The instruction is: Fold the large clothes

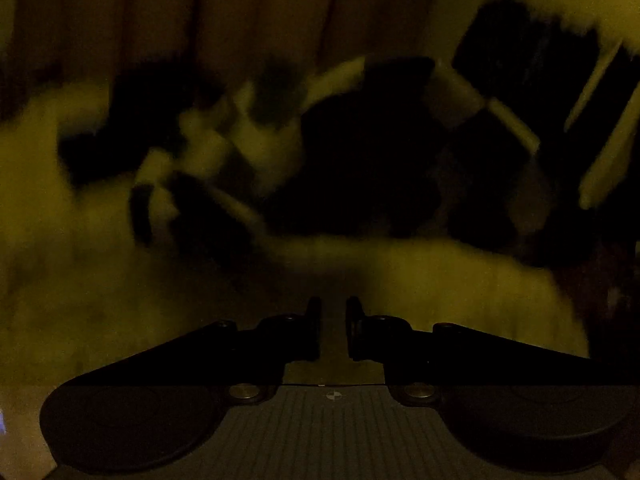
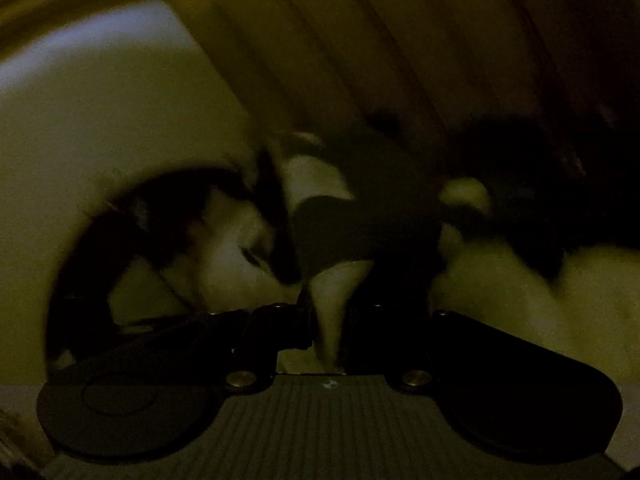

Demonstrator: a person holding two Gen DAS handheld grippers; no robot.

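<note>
Two tongs show, one in each of your hands, and both views are dim and smeared. Your left tongs [image 1: 333,328] stand with the fingertips close together and only a narrow gap between them; pale cloth seems to run into that gap, but the picture is too dark to tell whether the pads press on it. Beyond them the garment [image 1: 360,160], black with pale stripes and patches, lies bunched across a light surface [image 1: 60,280], with a dark panelled wall [image 1: 260,12] behind. Your right tongs [image 2: 330,332] are pinching a pale fold of that same garment [image 2: 332,312] between the fingertips, and the cloth rises from the grip into a dark and light heap just ahead. To the left of the heap sits a big pale rounded shape [image 2: 100,128]; what it is you cannot tell.
</note>
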